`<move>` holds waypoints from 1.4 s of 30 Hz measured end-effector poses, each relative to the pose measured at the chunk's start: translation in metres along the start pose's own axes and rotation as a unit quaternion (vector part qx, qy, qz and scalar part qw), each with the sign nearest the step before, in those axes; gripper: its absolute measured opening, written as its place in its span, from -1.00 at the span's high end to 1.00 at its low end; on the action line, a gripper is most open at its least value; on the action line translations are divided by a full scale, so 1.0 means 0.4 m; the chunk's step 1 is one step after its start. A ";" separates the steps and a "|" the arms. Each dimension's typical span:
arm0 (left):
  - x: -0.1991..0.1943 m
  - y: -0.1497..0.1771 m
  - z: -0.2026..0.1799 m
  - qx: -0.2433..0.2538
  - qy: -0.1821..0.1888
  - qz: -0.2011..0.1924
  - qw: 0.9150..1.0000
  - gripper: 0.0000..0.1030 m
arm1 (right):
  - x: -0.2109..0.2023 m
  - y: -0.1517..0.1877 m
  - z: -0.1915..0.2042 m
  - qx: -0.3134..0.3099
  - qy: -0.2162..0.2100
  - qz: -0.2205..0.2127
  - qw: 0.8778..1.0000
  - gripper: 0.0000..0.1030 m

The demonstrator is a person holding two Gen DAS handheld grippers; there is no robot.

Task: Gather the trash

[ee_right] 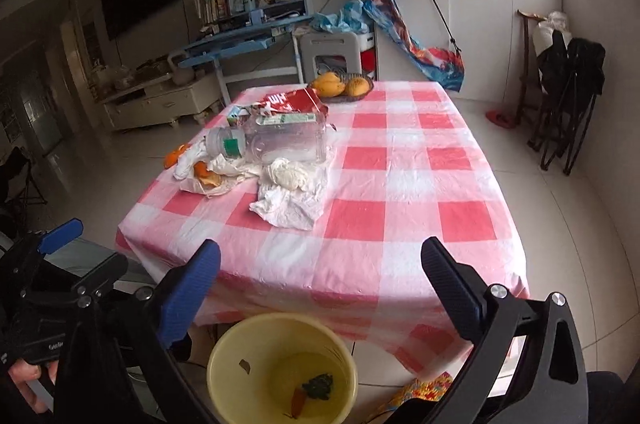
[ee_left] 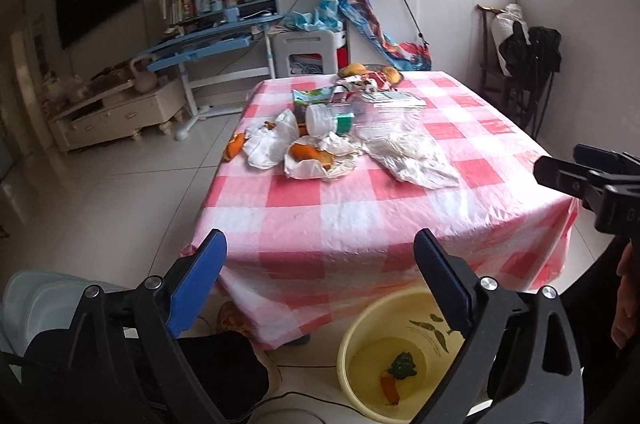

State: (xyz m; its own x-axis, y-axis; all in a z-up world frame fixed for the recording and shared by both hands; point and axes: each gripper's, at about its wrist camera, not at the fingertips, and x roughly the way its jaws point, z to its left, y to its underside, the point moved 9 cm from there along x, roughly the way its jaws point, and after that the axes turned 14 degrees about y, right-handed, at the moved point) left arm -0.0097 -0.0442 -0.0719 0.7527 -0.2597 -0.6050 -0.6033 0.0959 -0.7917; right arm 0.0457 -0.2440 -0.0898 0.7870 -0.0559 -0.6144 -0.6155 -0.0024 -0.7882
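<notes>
Left gripper (ee_left: 320,266) spread wide, blue-padded fingers (ee_left: 198,282) apart with nothing between them, held in the air short of the near edge of the table. Right gripper (ee_right: 320,274) likewise spread wide and empty, pointing down toward the same edge; seen as a black block at the right of the left wrist view.

Directly below both, on the pale tiled floor: a yellow bucket (ee_right: 224,376), round and open-topped, standing just in front of the overhanging pink-and-white checked tablecloth (ee_right: 400,208). At the bottom of the bucket, an orange peel scrap (ee_right: 298,402) touching a dark green scrap (ee_right: 318,386).

Farther out, on the tablecloth's left half, a loose pile of trash: a large crumpled white tissue (ee_right: 290,198) nearest; to its left, more crumpled paper with orange peel (ee_right: 206,174) resting on it; behind, a clear plastic jar (ee_right: 280,140) lying on its side with a white lid and green label; a torn red wrapper (ee_right: 292,102) and a green carton behind that. Right half of the cloth bare.

At the far edge, a shallow dish of yellow-orange fruit (ee_right: 344,86). Beyond the table, a blue desk (ee_right: 236,42) with books, white cabinets and a dark television.
</notes>
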 end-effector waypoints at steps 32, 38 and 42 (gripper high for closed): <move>0.016 0.020 0.107 -0.102 -0.025 -0.010 0.994 -0.79 | -0.021 0.024 0.112 -0.086 -0.006 -0.034 0.996 -0.87; 0.016 0.021 0.107 -0.101 -0.025 -0.009 0.995 -0.79 | -0.020 0.028 0.120 -0.091 -0.006 -0.033 0.995 -0.87; 0.016 0.023 0.110 -0.104 -0.026 -0.010 0.994 -0.79 | -0.020 0.028 0.120 -0.091 -0.006 -0.033 0.995 -0.87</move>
State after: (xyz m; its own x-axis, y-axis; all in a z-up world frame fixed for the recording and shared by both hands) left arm 0.0013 -0.0027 -0.0867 0.7740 -0.2089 -0.5977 -0.6259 -0.1099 -0.7721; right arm 0.0343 -0.1958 -0.0955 0.8256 -0.0374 -0.5631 -0.5593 -0.1864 -0.8077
